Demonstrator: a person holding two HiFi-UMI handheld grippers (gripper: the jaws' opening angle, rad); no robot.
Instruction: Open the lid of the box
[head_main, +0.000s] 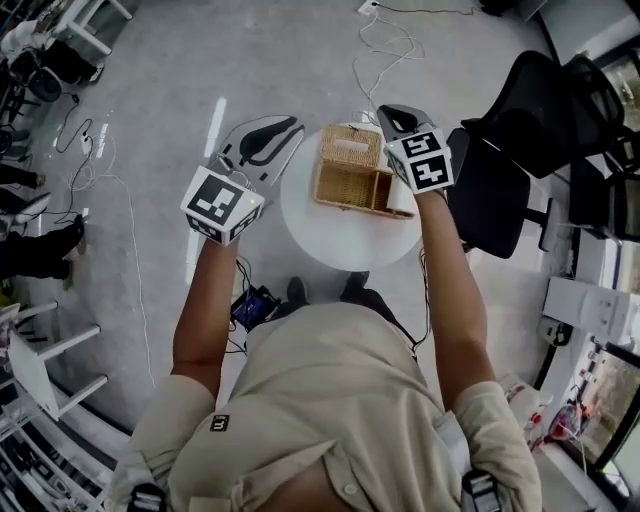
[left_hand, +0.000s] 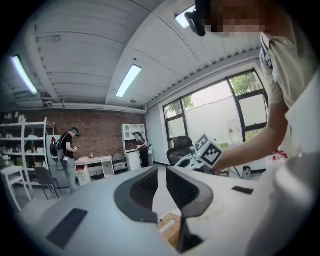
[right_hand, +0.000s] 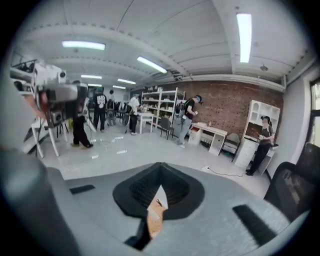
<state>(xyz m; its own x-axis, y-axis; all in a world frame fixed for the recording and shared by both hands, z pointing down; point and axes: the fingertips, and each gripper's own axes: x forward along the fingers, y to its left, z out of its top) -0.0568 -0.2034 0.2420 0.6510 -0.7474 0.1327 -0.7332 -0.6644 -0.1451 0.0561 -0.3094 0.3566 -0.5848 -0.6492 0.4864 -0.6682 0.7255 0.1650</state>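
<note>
- Right gripper (right_hand: 160, 170) hung closed and empty above the box's (head_main: 348, 186) far right corner.
- To the box's left, the left gripper (left_hand: 161, 172) held nothing, jaws barely apart.
- On the round table (head_main: 330, 235), the lid (head_main: 350, 146) seemingly stood raised already; next, confirm it stays back.

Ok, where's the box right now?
In the head view the box sits on the far half of the round white table, between the left gripper and the right gripper.
</note>
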